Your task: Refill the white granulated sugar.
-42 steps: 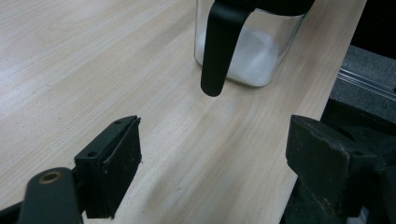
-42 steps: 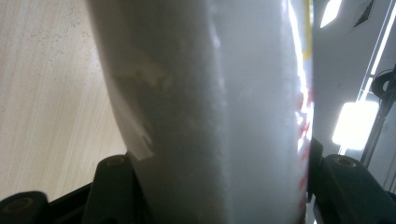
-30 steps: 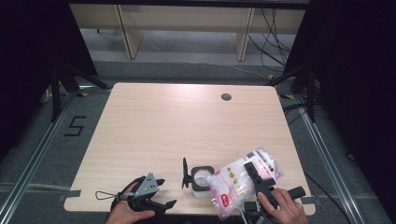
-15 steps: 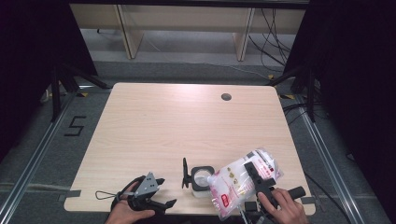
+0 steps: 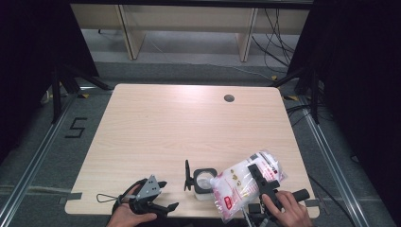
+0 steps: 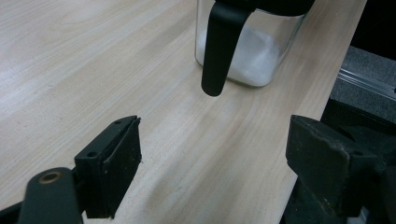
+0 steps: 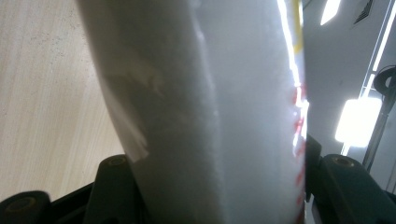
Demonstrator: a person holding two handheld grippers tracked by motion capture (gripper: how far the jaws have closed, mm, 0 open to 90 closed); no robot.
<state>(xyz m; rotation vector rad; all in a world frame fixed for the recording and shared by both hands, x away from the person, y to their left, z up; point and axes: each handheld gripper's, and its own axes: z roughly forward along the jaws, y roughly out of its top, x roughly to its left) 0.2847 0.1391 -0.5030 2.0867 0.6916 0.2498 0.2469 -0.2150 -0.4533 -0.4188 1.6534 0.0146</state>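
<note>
Here, near the front edge of the wooden table (image 5: 189, 127), the right gripper (image 5: 261, 182) clamps a clear plastic bag of white powder (image 5: 241, 182), jaws pressed on both its sides. The bag tilts with its lower corner over the mouth of a square glass jar (image 5: 204, 183). The jar holds some white powder; its black hinged lid (image 5: 187, 175) stands open. The left gripper (image 5: 156, 201) rests at the table's edge beside the jar, jaws wide apart, holding nothing.
</note>
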